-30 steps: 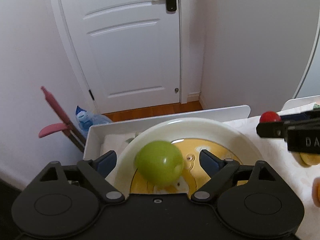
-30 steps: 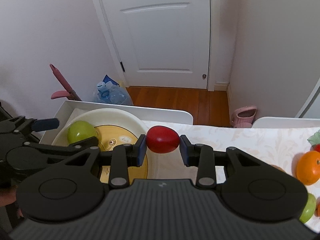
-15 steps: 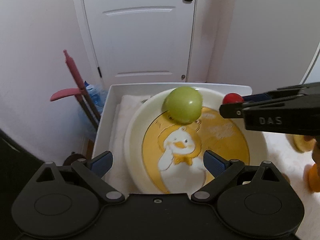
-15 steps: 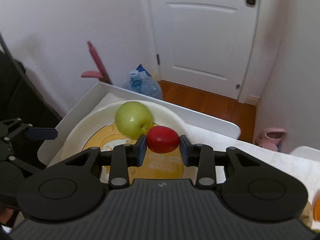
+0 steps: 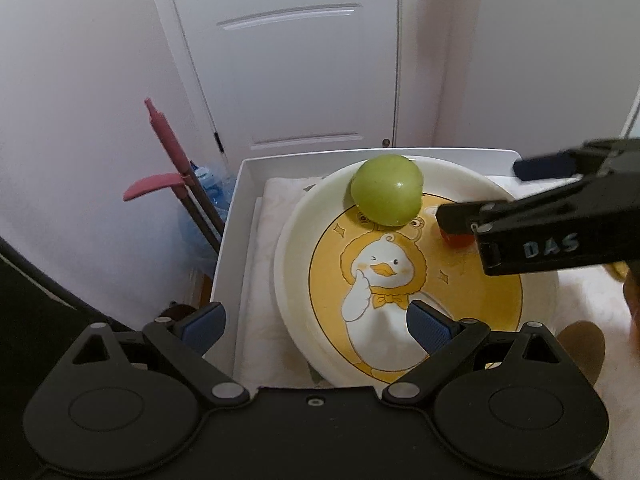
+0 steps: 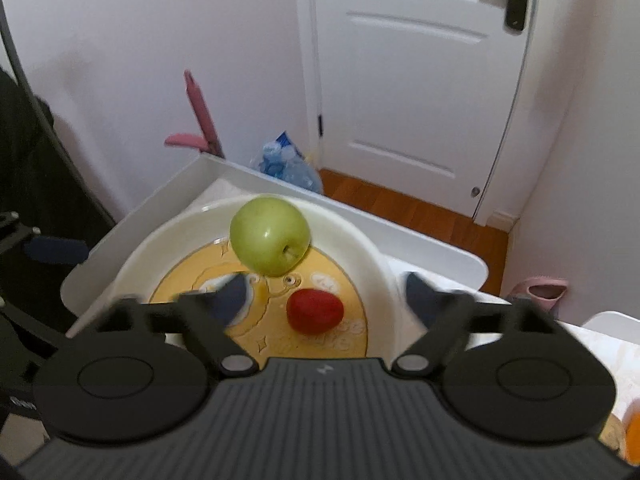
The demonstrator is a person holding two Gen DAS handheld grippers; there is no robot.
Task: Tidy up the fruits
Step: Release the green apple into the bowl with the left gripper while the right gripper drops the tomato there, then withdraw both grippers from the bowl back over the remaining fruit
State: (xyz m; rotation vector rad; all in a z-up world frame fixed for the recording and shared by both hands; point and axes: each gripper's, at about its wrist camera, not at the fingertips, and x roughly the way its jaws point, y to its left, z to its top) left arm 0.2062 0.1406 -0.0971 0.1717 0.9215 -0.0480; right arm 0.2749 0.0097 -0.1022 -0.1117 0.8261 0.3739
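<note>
Half a second back our right gripper point(image 6: 326, 294) was clamped on the red fruit point(image 6: 315, 311); now its jaws stand wide apart and the fruit lies free on the plate point(image 6: 372, 268), on the yellow duck picture, between and just ahead of the spread fingertips point(image 6: 416, 292). Our left view has also shifted: the apple point(image 5: 386, 189) now shows at the plate's far rim and more of the duck comes into sight. From the right wrist we see the apple point(image 6: 270, 235) resting beyond the red fruit, near it but apart, stem dimple turned toward us. The plate point(image 5: 292, 248) sits in a white tray point(image 5: 240, 208) over a pale cloth. Our left gripper point(image 5: 316, 322) holds nothing, jaws well apart, blue pads point(image 5: 426, 326) hovering over the plate's near edge. From the left wrist, the right gripper point(image 5: 476, 200) reaches in from the right over the plate, and only a sliver of the red fruit point(image 5: 456, 239) shows under its finger. Behind stand a white door point(image 5: 304, 60), a pink-handled dustpan point(image 5: 160, 152) and a water jug point(image 6: 288, 164).
</note>
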